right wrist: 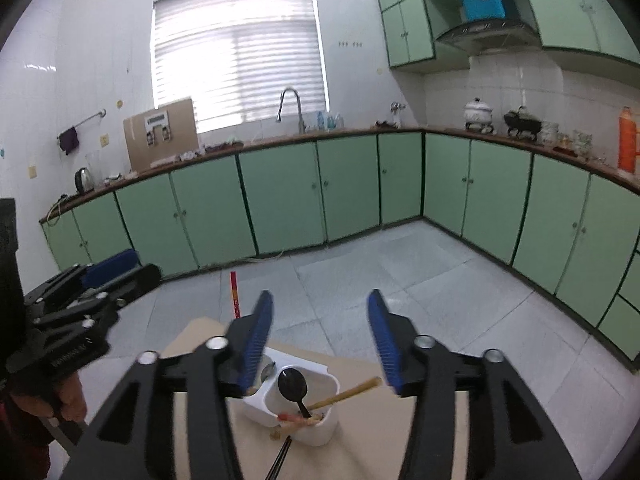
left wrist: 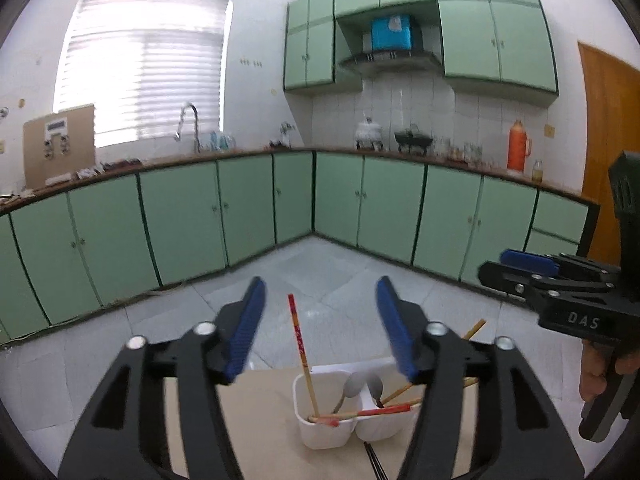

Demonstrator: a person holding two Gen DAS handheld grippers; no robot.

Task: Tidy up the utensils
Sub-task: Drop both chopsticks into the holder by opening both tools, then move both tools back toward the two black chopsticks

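A white two-compartment holder (left wrist: 326,426) (right wrist: 320,426) stands on a beige table (left wrist: 264,404) (right wrist: 360,452). It holds red-tipped chopsticks (left wrist: 301,350), bamboo chopsticks (right wrist: 348,394), a grey spoon (left wrist: 351,385) and a black spoon (right wrist: 293,385). A dark pair of chopsticks (left wrist: 374,460) (right wrist: 280,458) lies on the table in front of the holder. My left gripper (left wrist: 320,330) is open and empty above the holder; it also shows in the right wrist view (right wrist: 120,266). My right gripper (right wrist: 320,340) is open and empty above the holder; it also shows in the left wrist view (left wrist: 516,266).
Green base cabinets (left wrist: 248,208) run along two walls under a counter with a sink tap (left wrist: 188,124), a cardboard box (left wrist: 60,144) and an orange flask (left wrist: 518,146). A grey tiled floor (right wrist: 400,272) lies beyond the table's far edge.
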